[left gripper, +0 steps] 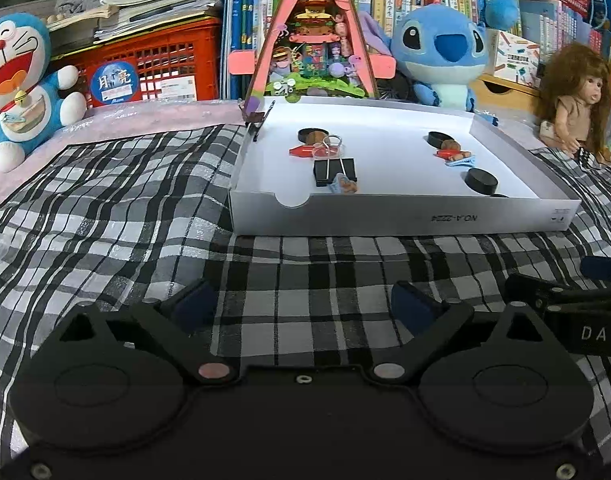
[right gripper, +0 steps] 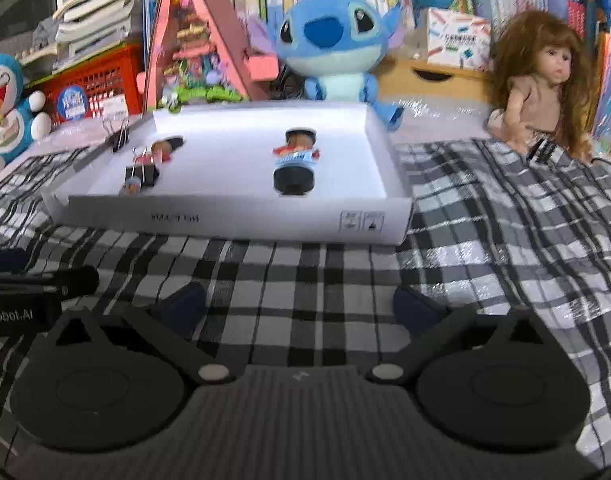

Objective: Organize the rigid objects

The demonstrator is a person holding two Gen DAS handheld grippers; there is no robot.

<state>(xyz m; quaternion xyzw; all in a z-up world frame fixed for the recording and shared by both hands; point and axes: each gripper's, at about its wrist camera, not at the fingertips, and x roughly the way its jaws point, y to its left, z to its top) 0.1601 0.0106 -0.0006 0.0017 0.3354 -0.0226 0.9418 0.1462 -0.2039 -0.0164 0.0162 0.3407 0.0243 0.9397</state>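
Observation:
A shallow white box (left gripper: 401,216) lies on the checked cloth ahead of both grippers; it also shows in the right wrist view (right gripper: 225,216). Inside lie a black binder clip (left gripper: 335,170), black round discs (left gripper: 481,181), and small colourful figure pieces (left gripper: 453,154). Another binder clip (left gripper: 255,118) is clamped on the box's far left corner, seen too in the right wrist view (right gripper: 119,136). My left gripper (left gripper: 303,306) is open and empty above the cloth, short of the box. My right gripper (right gripper: 301,306) is open and empty, also short of the box.
A Doraemon plush (left gripper: 17,84), a pink triangular toy house (left gripper: 313,32), a Stitch plush (left gripper: 441,52) and a doll (left gripper: 573,100) stand behind the box. Red crates and bookshelves fill the back. The right gripper's body (left gripper: 573,312) shows at the left view's right edge.

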